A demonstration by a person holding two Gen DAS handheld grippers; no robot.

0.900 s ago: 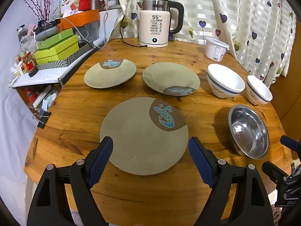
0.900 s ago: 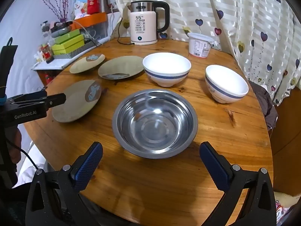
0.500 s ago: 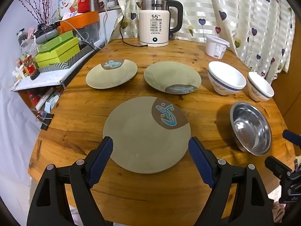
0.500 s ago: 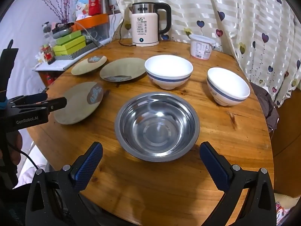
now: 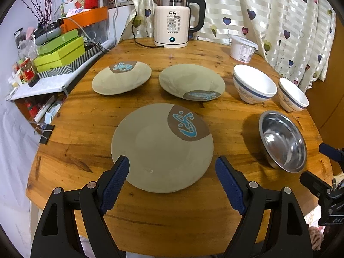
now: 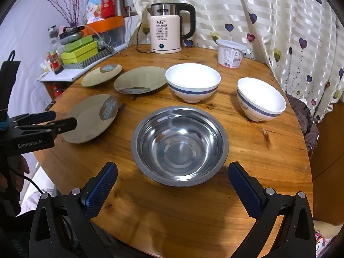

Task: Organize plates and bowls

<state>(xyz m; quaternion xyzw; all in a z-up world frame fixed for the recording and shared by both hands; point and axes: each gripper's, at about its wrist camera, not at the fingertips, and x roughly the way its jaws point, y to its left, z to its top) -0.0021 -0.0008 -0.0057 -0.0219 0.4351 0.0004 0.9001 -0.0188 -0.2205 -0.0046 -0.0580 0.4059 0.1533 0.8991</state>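
Observation:
Three olive plates with a brown-and-blue emblem lie on the round wooden table (image 5: 90, 129): a large plate (image 5: 161, 146) nearest me, a second plate (image 5: 121, 78) at the back left and a third plate (image 5: 191, 83) behind centre. My left gripper (image 5: 172, 178) hovers open over the large plate's near rim, empty. A steel bowl (image 6: 179, 145) sits just ahead of my right gripper (image 6: 172, 185), which is open and empty. Two white bowls with blue bands stand behind it, the big bowl (image 6: 192, 81) and the right bowl (image 6: 261, 99).
An electric kettle (image 5: 174, 19) and a white lidded tub (image 5: 241, 48) stand at the table's far edge before a heart-print curtain. Green boxes (image 5: 60, 51) and clutter fill a shelf on the left. The table's rim runs close under both grippers.
Both grippers have drawn back and up a little from the table, so the plates and bowls look slightly farther off. Nothing on the table moved; both stay open.

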